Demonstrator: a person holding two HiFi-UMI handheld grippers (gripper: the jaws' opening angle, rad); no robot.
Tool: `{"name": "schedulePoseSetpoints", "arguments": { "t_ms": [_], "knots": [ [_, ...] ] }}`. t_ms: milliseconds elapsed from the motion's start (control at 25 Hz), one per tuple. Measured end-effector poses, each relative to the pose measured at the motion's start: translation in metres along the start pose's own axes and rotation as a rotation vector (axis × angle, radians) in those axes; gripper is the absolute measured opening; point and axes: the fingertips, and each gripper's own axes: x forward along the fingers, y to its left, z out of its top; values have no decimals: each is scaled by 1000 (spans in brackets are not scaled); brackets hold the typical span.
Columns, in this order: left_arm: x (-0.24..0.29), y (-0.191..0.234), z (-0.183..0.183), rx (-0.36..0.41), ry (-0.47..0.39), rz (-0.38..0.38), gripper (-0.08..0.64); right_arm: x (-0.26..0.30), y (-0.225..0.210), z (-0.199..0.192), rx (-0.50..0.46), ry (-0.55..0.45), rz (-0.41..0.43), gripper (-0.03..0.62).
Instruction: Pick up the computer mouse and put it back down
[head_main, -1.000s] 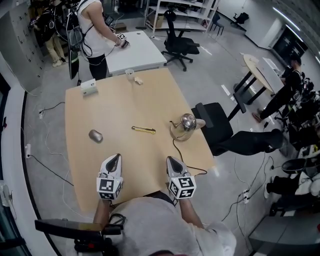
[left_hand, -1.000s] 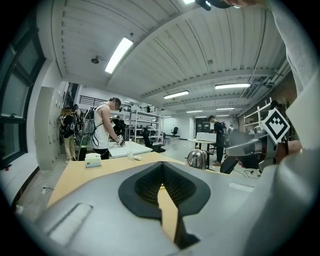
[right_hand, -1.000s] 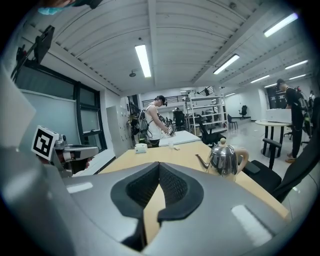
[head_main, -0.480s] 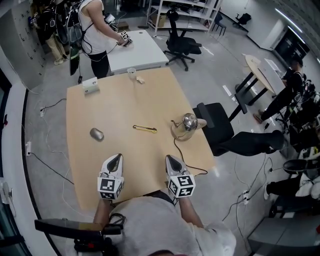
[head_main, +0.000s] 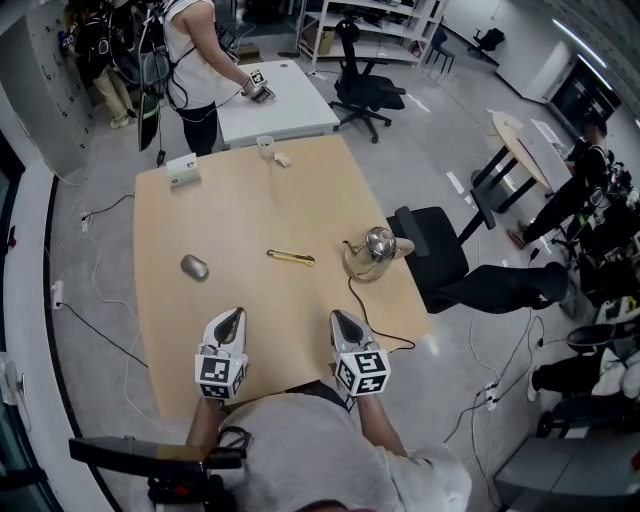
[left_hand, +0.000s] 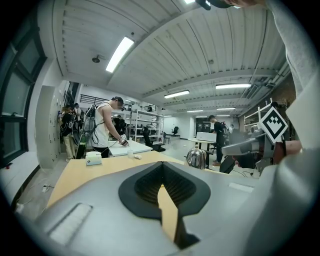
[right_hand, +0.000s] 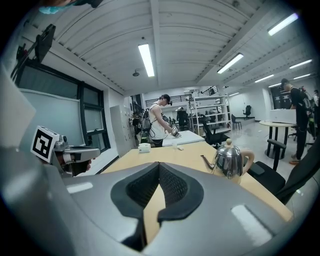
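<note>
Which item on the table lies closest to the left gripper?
The grey computer mouse, alone on the left, just ahead of the left gripper; the yellow tool and kettle sit further right.

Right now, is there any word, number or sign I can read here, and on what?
No readable words or numbers anywhere.
Left gripper, right gripper: black-and-white square patterns, no letters.
Box on the table: any print is too small to read.

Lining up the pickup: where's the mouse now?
Head view: the mouse lies left on the table, ahead of the left gripper, left of the yellow tool.
</note>
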Motion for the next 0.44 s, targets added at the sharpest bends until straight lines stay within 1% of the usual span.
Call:
{"name": "schedulePoseSetpoints", "arguments": {
  "t_ms": [440],
  "knots": [
    [-1, 2, 0, -1, -3, 5, 20, 4, 2, -3, 13, 10, 14, 6]
  ]
}}
